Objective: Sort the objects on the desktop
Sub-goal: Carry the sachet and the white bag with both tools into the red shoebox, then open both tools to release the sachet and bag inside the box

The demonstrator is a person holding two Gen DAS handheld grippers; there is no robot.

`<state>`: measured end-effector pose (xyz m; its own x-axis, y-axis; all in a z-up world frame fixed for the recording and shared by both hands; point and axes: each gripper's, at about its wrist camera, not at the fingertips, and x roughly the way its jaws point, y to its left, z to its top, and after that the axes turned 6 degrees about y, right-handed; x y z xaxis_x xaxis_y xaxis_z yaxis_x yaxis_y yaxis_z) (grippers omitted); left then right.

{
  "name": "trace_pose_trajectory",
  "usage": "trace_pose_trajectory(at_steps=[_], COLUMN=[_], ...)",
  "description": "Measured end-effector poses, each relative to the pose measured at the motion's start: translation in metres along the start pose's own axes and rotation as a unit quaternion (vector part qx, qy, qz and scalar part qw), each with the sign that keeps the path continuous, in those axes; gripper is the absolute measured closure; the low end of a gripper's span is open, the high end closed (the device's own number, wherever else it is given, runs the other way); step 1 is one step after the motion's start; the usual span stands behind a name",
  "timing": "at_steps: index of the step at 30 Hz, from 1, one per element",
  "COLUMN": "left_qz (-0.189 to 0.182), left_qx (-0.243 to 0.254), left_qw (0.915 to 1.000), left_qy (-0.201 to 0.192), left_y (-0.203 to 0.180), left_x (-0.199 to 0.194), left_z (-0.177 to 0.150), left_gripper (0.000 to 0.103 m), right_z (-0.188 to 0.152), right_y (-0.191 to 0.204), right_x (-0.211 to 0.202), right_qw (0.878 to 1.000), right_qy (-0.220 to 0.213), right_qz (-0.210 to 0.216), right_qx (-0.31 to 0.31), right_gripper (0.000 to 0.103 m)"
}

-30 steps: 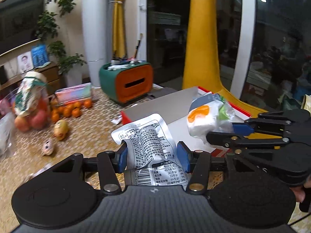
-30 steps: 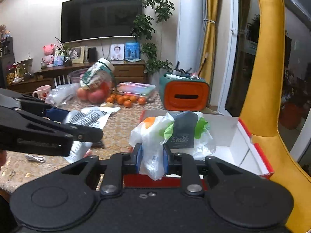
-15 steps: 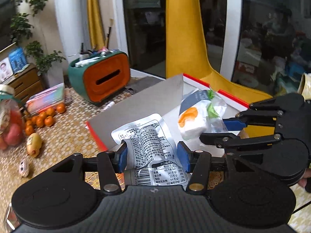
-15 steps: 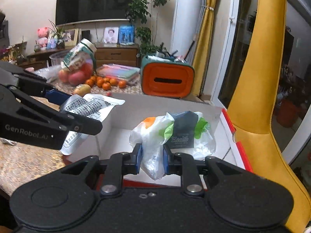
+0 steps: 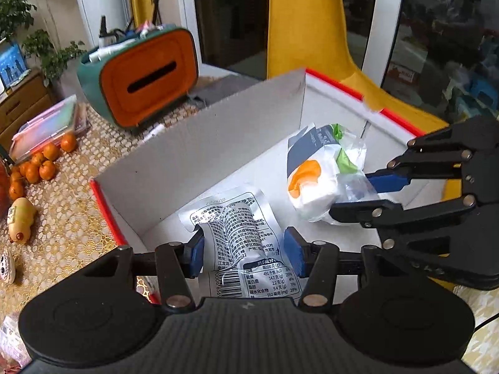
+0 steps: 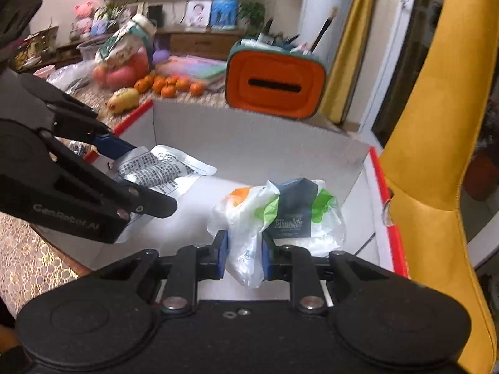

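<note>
An open white cardboard box with red edges lies below both grippers. My left gripper is shut on a crumpled silver foil packet printed with black text, which hangs just over the box's near left corner. To its right, my right gripper is shut on a white plastic-wrapped tissue pack with orange, green and dark blue marks. In the right wrist view the tissue pack hangs low inside the box, pinched by the right gripper. The left gripper holds the foil packet at the left.
An orange and green tissue holder stands behind the box. Several oranges, a small pig figure and a stack of coloured folders lie on the lace-covered table to the left. A yellow chair stands right of the box.
Both grippers have moved forward and down with their items, from beside the box to over its inside. The grips have not changed.
</note>
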<state>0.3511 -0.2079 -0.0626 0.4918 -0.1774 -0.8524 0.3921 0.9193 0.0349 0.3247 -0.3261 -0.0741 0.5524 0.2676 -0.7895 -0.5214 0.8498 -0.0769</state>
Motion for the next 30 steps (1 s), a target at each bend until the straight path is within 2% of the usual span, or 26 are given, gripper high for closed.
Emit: trace_pose_trajectory(at_steps=[8,13,16,19,22,26,28,30], left_qz=[-0.005,0.005,-0.011,-0.001,-0.002,0.004,0.004,-0.001], left_qx=[-0.004,0.007,0.009,0.018,0.020,0.029,0.029,0.020], left_qw=[0.9992,0.9987,0.9986,0.9986,0.9985,0.9989,0.9991,0.9995], left_qy=[0.039,0.051,0.052,0.051,0.052,0.037,0.031,0.025], left_y=[0.003,-0.001,-0.002,-0.006,-0.007,-0.008,-0.007,-0.004], left_x=[0.023,0.025,0.025,0.026,0.027,0.020,0.015,0.009], left_z=[0.007,0.009,0.009,0.006,0.004,0.002,0.000,-0.003], left_gripper=[0.051,0.050,0.050,0.050,0.049,0.036,0.036,0.036], right_z=[0.005,0.006,0.006,0.005,0.005,0.004,0.003,0.003], right_y=[-0.008,-0.012,-0.012,-0.012,-0.013,-0.014,-0.017,-0.018], right_x=[0.022,0.027,0.027,0.025,0.022,0.019,0.016,0.012], right_qw=[0.998,0.997,0.997,0.997,0.997,0.998,0.998,0.998], right_qy=[0.057,0.070,0.073,0.072,0.070,0.065,0.065,0.058], right_qz=[0.016,0.022,0.019,0.015,0.012,0.005,0.007,0.002], right_qx=[-0.005,0.004,0.006,0.005,0.009,0.014,0.021,0.021], right_gripper=[0.082,0.082,0.080,0.077,0.073,0.063,0.058,0.049])
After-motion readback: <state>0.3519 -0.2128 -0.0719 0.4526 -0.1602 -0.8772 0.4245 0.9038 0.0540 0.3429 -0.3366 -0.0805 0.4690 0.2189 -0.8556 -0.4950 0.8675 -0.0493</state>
